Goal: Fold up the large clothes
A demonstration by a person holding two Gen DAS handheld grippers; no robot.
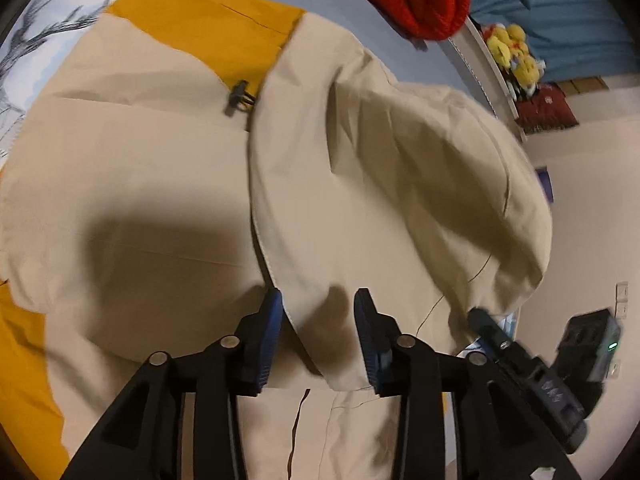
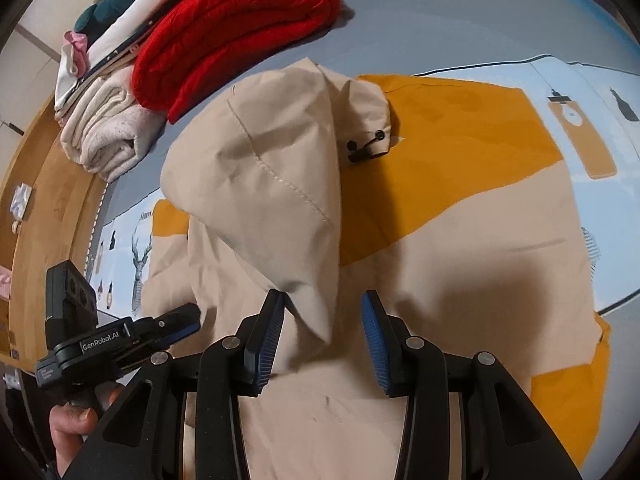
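Note:
A large beige and mustard jacket [image 1: 132, 168] lies spread on the bed, its beige hood [image 1: 380, 168] folded down over the body. A black drawcord toggle [image 1: 238, 96] sits at the hood's base. My left gripper [image 1: 318, 296] is open, with the hood's hem lying between the pads and not pinched. In the right wrist view the hood [image 2: 260, 184] hangs to a point between the pads of my open right gripper [image 2: 323, 296], which does not press on it. The toggle [image 2: 362, 148] shows here too. The left gripper [image 2: 180, 320], held by a hand [image 2: 72, 420], is just left of the hood.
A folded red knit [image 2: 240, 32], a rolled cream sweater [image 2: 108, 136] and more stacked clothes sit at the bed's far side. A wooden bed frame [image 2: 52, 184] curves along the left. The printed blue sheet [image 2: 580, 120] lies under the jacket. Yellow plush toys [image 1: 512, 52] sit beyond the bed.

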